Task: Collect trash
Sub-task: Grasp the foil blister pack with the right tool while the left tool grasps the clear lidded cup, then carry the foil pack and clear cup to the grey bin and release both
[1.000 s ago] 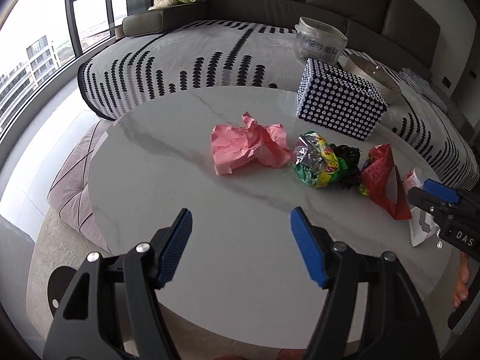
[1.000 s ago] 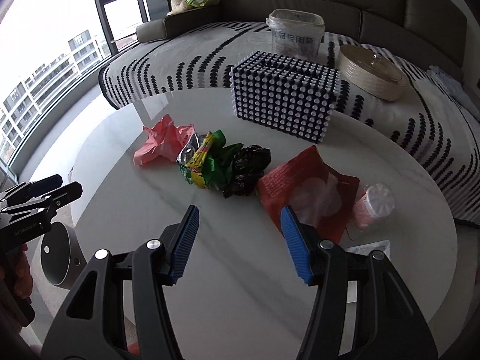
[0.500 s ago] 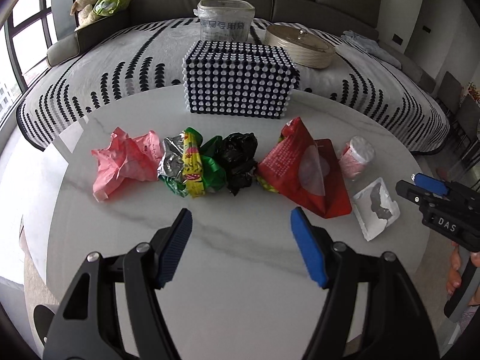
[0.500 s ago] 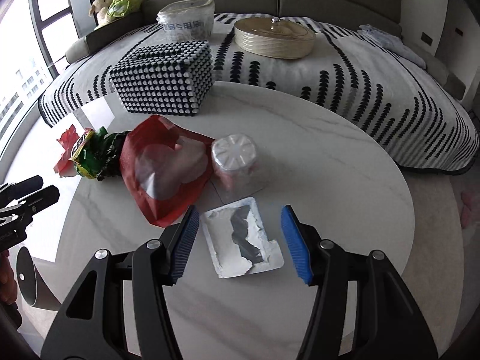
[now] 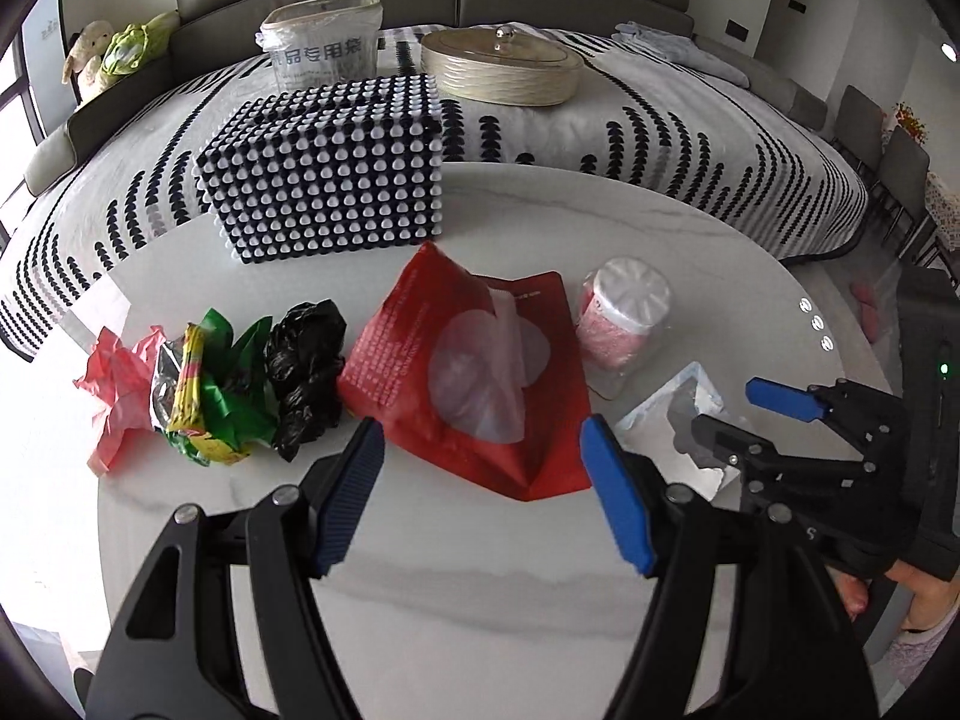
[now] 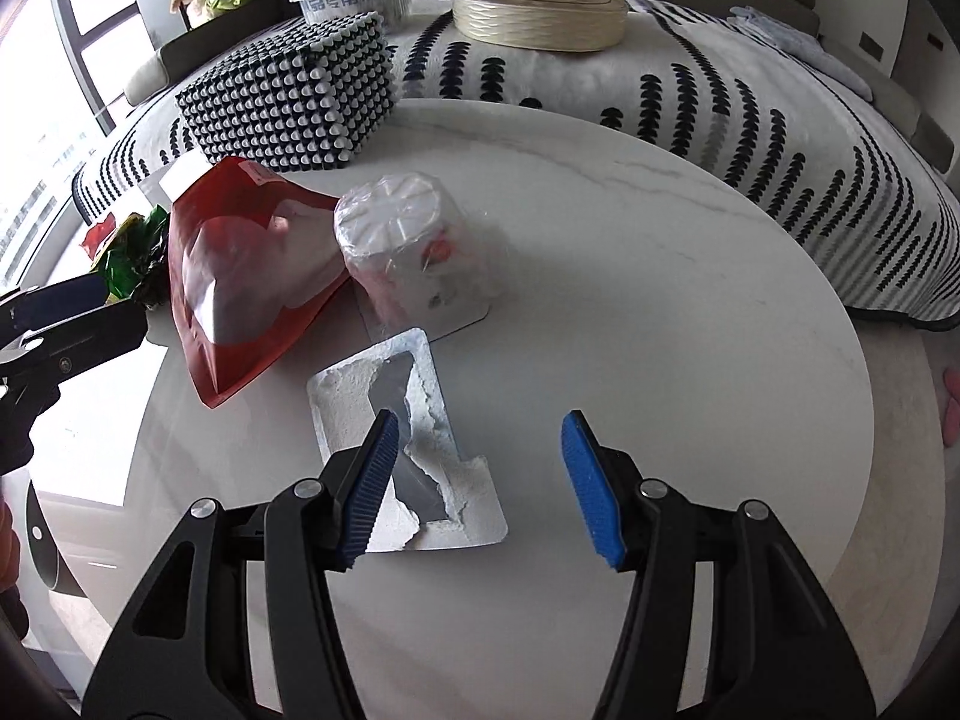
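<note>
Two grippers hover with jaws spread and empty above the marble table point(image 6: 690, 276): the left gripper point(image 5: 483, 495) over the red pouch point(image 5: 474, 372), the right gripper point(image 6: 477, 480) over a torn white wrapper point(image 6: 414, 450), perhaps foil-lined.

the clear tub point(image 5: 322, 36) on the sofa bears chinese print, roughly "品专用袋"; nothing else is legible.

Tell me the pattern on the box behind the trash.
Black box studded with white beads, clearest in the left wrist view.

Pouch point(image 5: 474, 372) lies between bag point(image 5: 306, 360) and cup point(image 5: 621, 315).
</note>
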A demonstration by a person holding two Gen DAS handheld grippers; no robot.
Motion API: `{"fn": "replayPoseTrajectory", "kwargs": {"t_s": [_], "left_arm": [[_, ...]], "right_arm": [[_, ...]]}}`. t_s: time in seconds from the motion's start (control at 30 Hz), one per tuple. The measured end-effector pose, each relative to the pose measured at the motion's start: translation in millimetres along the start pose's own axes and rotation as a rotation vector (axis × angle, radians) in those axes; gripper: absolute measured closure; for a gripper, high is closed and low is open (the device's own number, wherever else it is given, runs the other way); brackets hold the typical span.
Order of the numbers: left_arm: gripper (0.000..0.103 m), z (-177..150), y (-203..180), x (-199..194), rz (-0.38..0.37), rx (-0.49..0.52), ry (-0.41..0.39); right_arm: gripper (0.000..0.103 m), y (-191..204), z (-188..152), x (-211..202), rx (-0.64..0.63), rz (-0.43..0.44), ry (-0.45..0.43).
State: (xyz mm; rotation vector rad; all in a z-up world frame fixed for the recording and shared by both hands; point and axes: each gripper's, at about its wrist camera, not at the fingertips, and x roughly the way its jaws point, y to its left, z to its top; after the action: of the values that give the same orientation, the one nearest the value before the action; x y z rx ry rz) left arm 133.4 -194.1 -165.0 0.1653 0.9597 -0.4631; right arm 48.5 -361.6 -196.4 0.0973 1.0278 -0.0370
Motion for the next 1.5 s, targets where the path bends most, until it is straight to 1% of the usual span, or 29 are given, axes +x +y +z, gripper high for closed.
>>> {"fn": "replayPoseTrajectory", "kwargs": {"t_s": [0.03, 0.07, 0.1, 0.17, 0.2, 0.27, 0.4, 0.57, 0.87, 0.93, 0.97, 1.0, 1.1, 1.27, 1.5], "left_arm": [[0.034, 2, -4, 2, -0.005, 0.008, -0.001], [0.034, 4, -7, 4, -0.009, 0.018, -0.003], [0.034, 7, -11, 6, -0.012, 0.027, -0.006], [0.034, 13, -18, 11, -0.024, 0.043, -0.012], [0.034, 17, -22, 13, -0.033, 0.049, -0.015], [0.034, 24, -29, 20, -0.047, 0.066, -0.018], [0.034, 37, -44, 38, -0.076, 0.094, -0.011], [0.034, 51, -57, 63, -0.091, 0.114, 0.007], [0.035, 59, -71, 90, -0.1, 0.15, 0.037], [0.044, 60, -73, 95, -0.116, 0.153, 0.048], [0.052, 60, -74, 98, -0.123, 0.157, 0.057], [0.053, 59, -75, 98, -0.119, 0.162, 0.052], [0.054, 56, -77, 95, -0.149, 0.168, 0.044], [0.055, 49, -80, 79, -0.175, 0.197, 0.02], [0.055, 34, -70, 51, -0.204, 0.18, 0.017]], "right_arm": [[0.056, 1, 0, 3, -0.005, 0.005, 0.005], [0.067, 2, -2, 5, -0.009, 0.016, 0.012], [0.071, 2, -3, 7, -0.012, 0.027, 0.021], [0.081, 4, -5, 9, -0.023, 0.039, 0.028], [0.085, 4, -6, 9, -0.031, 0.041, 0.026], [0.089, 3, -7, 6, -0.035, 0.049, 0.023], [0.091, -5, -5, -1, -0.034, 0.045, 0.008], [0.091, -18, -3, -8, -0.017, 0.033, -0.007], [0.091, -37, -3, -10, 0.011, 0.017, -0.004], [0.091, -41, -3, -10, 0.02, 0.017, -0.002], [0.091, -42, -3, -10, 0.023, 0.014, -0.002], [0.091, -43, -3, -11, 0.025, 0.012, -0.002], [0.091, -45, -3, -13, 0.033, 0.008, -0.004], [0.091, -47, -2, -16, 0.042, -0.007, -0.006], [0.091, -44, 0, -29, 0.048, -0.032, -0.018]]}}
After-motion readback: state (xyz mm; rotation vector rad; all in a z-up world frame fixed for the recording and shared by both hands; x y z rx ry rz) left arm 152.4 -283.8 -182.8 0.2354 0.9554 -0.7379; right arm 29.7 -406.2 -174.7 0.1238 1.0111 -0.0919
